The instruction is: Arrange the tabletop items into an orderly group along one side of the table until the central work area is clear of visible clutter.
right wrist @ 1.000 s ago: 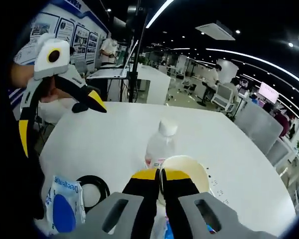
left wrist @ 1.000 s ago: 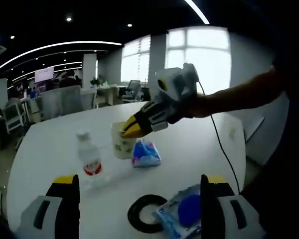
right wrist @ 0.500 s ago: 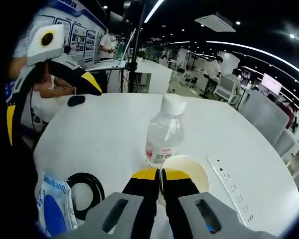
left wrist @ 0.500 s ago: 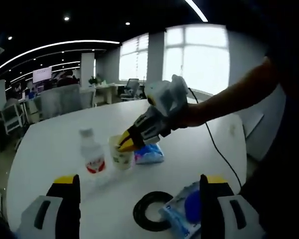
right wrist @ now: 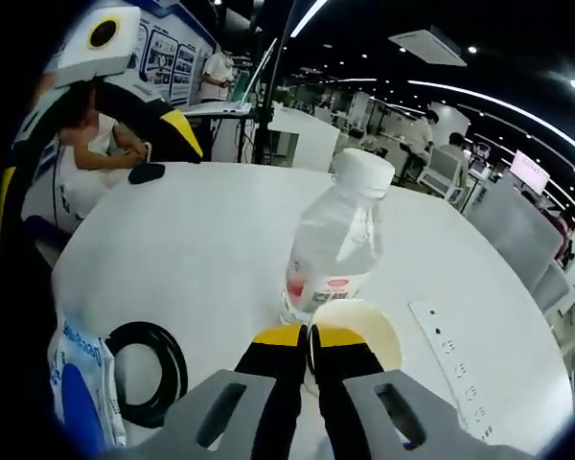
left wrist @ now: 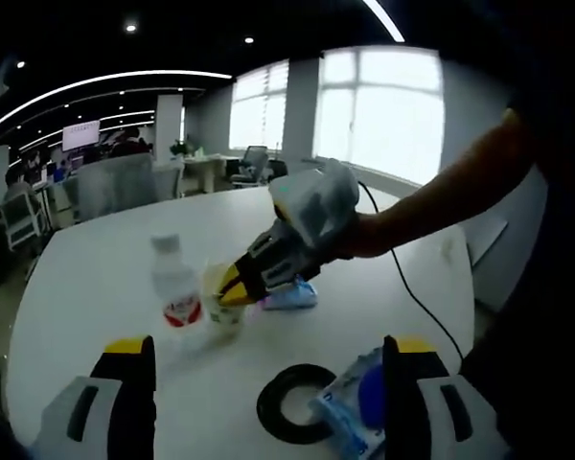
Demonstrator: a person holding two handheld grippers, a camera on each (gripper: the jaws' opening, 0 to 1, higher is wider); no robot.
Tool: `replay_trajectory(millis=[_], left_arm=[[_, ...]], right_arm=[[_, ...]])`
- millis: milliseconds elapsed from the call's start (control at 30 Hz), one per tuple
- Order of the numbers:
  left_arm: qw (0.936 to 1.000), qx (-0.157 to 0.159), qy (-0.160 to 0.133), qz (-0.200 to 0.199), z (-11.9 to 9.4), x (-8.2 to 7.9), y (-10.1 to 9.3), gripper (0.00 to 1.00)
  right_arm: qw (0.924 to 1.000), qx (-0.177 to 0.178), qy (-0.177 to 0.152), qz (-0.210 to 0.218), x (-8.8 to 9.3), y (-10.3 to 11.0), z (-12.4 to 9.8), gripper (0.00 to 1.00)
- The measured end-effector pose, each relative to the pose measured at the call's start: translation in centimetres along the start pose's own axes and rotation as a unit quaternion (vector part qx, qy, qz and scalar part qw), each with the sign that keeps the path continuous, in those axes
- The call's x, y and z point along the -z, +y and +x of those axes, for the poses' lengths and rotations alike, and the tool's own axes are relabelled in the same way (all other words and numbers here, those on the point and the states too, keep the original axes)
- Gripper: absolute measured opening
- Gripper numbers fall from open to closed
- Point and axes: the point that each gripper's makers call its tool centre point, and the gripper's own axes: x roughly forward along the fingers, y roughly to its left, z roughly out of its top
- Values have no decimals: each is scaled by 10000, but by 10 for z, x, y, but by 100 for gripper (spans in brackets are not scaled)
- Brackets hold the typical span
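Right tongs (right wrist: 308, 337) pinch the cream paper cup's (right wrist: 364, 331) rim — clear plastic water bottle (right wrist: 333, 251) just beyond; left tongs (left wrist: 265, 379) spread apart over the white worktop (left wrist: 96, 278).

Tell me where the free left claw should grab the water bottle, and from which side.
Grip the water bottle around its clear body above the red label, coming in level from the side away from the paper cup. It stands upright and its straight round wall suits two jaws. The cup, pinched at its rim by the right claw, sits close against its base, so that side looks blocked.
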Motion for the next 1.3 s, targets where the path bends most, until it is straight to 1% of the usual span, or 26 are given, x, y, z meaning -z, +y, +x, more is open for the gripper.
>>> replay_trajectory(millis=[33, 167, 200, 233, 467, 500, 667, 733, 767, 833, 867, 933, 967, 1033, 1067, 1100, 1200, 1300], left_arm=[[10000, 7, 7, -11, 1, 0, -2, 97], [10000, 18, 15, -36, 2, 0, -2, 96], [10000, 25, 28, -35, 3, 1, -3, 96], [10000, 36, 32, -41, 3, 1, -3, 96], [9999, 59, 89, -35, 4, 5, -5, 96], [9999, 60, 97, -33, 3, 5, -6, 96], [9999, 69, 131, -3, 3, 7, -8, 96], [9999, 72, 120, 0, 3, 7, -9, 96], [9999, 75, 113, -2, 3, 6, -10, 96], [9999, 75, 96, 19, 3, 4, -12, 96], [9999, 62, 70, 37, 3, 2, -12, 96], [10000, 57, 26, 27, 3, -1, -12, 96], [10000, 54, 11, 20, 4, -2, -13, 96], [10000, 41, -10, 26, 5, -4, -13, 96], [10000, 43, -9, 31, 6, -5, -14, 96], [10000, 42, -9, 33, 7, -5, -15, 96], [10000, -28, -1, 11, 9, -7, -16, 96], [10000, -88, -1, -16, 11, -9, -17, 96]], right_arm=[[9999, -24, 78, -97, 2, 2, 1, 0], [9995, -76, 201, -232, 7, 5, 3, 0], [9998, -86, 137, -121, 5, 5, 3, 0], [9998, -85, 133, -100, 5, 5, 3, 0], [9998, -115, 158, -53, 7, 6, 5, 0], [9997, -118, 213, -44, 10, 6, 6, 2], [9996, -126, 259, 21, 11, 7, 4, 7], [9995, -70, 297, 43, 13, 5, 4, 13], [9995, -36, 287, 79, 11, 4, 2, 16], [9998, -12, 176, 125, 6, 4, -4, 16], [9998, 60, 146, 81, 4, 3, -7, 17], [9998, 180, 94, 78, 5, -2, -7, 24], [9997, 223, 14, 138, 2, -2, -13, 25], [9992, 320, -36, 251, 0, -5, -20, 26], [9990, 347, -62, 277, 0, -6, -23, 27], [9982, 471, -139, 343, -2, -10, -27, 30], [9965, 563, -211, 576, -3, -14, -37, 34], [9952, 680, -268, 645, -3, -18, -49, 37]])
